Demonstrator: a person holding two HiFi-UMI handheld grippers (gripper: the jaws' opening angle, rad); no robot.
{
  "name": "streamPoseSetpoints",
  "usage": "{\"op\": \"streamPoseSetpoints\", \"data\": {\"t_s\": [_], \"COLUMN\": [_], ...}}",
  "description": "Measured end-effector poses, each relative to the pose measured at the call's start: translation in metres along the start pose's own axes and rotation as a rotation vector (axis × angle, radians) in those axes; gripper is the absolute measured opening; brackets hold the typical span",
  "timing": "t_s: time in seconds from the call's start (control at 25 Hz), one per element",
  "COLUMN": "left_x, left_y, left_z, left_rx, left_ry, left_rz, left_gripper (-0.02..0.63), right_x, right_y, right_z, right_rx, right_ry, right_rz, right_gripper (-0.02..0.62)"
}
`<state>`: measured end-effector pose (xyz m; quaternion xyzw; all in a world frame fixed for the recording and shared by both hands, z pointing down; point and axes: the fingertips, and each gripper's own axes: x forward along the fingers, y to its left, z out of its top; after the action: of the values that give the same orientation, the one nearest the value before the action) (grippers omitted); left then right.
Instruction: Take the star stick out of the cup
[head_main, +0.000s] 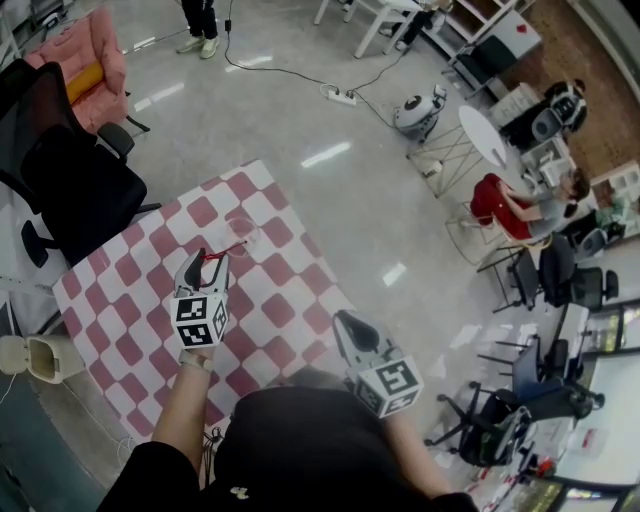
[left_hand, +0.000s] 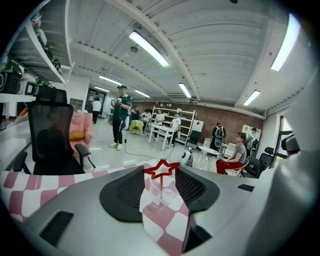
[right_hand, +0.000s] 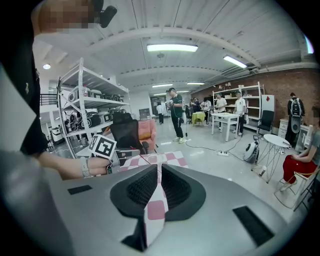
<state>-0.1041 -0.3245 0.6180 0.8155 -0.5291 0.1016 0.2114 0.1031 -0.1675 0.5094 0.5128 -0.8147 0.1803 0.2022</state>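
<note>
Star stick (left_hand: 161, 170) not yet out: at center of the left gripper view its lower end sits inside the clear cup (left_hand: 158, 198), which stands on the red-and-white checked tablecloth (head_main: 285, 310). The left gripper (head_main: 204, 262) has its jaws held apart approx. the star's width, and the red star head bridges the gap w/ an outer point meeting each pad. That looks like a grip on the head, tho a light one. Judged from this, reach and grasp are done; the lift clear of the rim is left. Stick's long axis runs near-vertical in that view, star end up, plain end down in the cup. In the head view it slants from the cup down-left toward the jaw tips. The right gripper (right_hand: 159, 170), lower right of center in the head view, is idle, jaws all but together w/ nothing between.
</note>
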Motion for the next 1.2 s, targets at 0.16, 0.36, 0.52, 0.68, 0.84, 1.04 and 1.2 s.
{"op": "streamPoseSetpoints", "data": {"t_s": [0.16, 0.36, 0.52, 0.68, 0.84, 1.04, 1.2], "left_x": [-0.002, -0.008, -0.019, -0.038, -0.061, -0.097, -0.128], "left_y": [-0.001, -0.010, -0.018, -0.025, -0.033, -0.042, -0.045], "left_z": [0.005, 0.021, 0.039, 0.066, 0.093, 0.123, 0.136], "left_rx": [0.010, 0.036, 0.067, 0.080, 0.097, 0.112, 0.117], "left_ry": [-0.017, -0.052, -0.088, -0.136, -0.194, -0.264, -0.299], "left_rz": [0.000, 0.004, 0.011, 0.031, 0.052, 0.088, 0.122], "left_gripper": [0.222, 0.216, 0.212, 0.210, 0.209, 0.209, 0.209], "right_x": [0.000, -0.004, -0.007, -0.010, -0.009, -0.007, -0.003], "right_y": [0.000, -0.003, -0.003, -0.004, -0.001, 0.007, 0.017], "right_z": [-0.001, 0.001, 0.005, 0.009, 0.017, 0.028, 0.039], "right_rx": [-0.005, -0.006, -0.004, -0.010, -0.013, -0.029, -0.044], "right_ry": [-0.007, -0.027, -0.050, -0.072, -0.098, -0.129, -0.153], "right_rz": [0.011, 0.026, 0.044, 0.073, 0.114, 0.171, 0.221], "right_gripper": [0.038, 0.038, 0.038, 0.038, 0.038, 0.038, 0.038]}}
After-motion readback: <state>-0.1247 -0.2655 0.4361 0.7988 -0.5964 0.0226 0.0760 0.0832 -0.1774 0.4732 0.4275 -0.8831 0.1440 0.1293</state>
